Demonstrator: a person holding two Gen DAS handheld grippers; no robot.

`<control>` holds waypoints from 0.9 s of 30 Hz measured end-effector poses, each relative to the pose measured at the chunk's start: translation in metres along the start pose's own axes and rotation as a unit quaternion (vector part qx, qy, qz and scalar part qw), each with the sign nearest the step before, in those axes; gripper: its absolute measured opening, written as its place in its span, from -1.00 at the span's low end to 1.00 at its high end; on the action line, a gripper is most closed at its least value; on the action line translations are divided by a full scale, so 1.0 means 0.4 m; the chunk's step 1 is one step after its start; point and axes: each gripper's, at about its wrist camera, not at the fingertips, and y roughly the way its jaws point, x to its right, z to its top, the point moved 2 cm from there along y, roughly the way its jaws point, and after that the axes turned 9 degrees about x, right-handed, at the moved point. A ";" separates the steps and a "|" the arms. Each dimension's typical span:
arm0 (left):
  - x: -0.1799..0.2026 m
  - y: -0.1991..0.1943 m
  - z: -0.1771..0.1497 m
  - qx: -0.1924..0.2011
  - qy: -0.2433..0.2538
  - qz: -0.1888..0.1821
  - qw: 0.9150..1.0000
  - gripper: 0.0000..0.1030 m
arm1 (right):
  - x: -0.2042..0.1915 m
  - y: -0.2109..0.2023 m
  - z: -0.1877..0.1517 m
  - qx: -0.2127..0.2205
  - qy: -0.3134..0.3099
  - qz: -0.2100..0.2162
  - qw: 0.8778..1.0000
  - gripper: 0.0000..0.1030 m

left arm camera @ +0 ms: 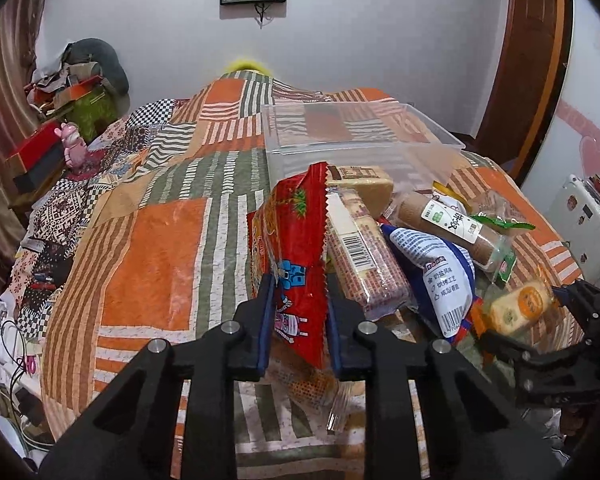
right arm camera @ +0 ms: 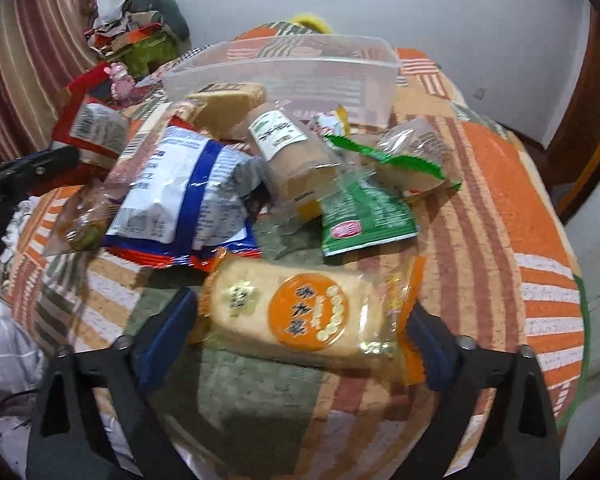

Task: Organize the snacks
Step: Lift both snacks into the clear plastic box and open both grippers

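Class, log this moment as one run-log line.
left gripper: shut on red snack packet | right gripper: open around orange-label cake pack | clear bin: holds no snacks

Red crinkle-edged snack packet (left arm camera: 296, 248), upright on edge. Clear rectangular plastic bin (left arm camera: 360, 140), empty, behind the pile. Blue-and-white foil bag (right arm camera: 180, 196) and green sachet (right arm camera: 364, 216), lying flat. Round cracker pack with orange label (right arm camera: 300, 316), lying flat at the front of the pile.

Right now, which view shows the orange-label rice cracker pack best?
The right wrist view: the rice cracker pack fills the foreground between the right gripper's fingers. The left wrist view shows it small, at the right edge.
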 end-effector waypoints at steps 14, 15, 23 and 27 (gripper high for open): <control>-0.002 -0.055 0.034 0.030 -0.001 0.002 1.000 -0.71 | 0.024 -0.074 0.025 0.047 0.011 0.000 0.999 0.36; -0.001 -0.059 0.038 0.033 -0.001 0.001 0.999 -0.72 | 0.025 -0.080 0.030 0.051 0.010 0.000 0.999 0.36; 0.018 -0.086 0.086 0.060 0.004 -0.012 0.998 -0.78 | 0.048 -0.124 0.111 0.096 0.019 0.004 0.995 0.37; 0.036 -0.080 0.108 0.065 0.010 -0.021 0.998 -0.82 | 0.048 -0.124 0.144 0.113 0.017 0.000 0.993 0.37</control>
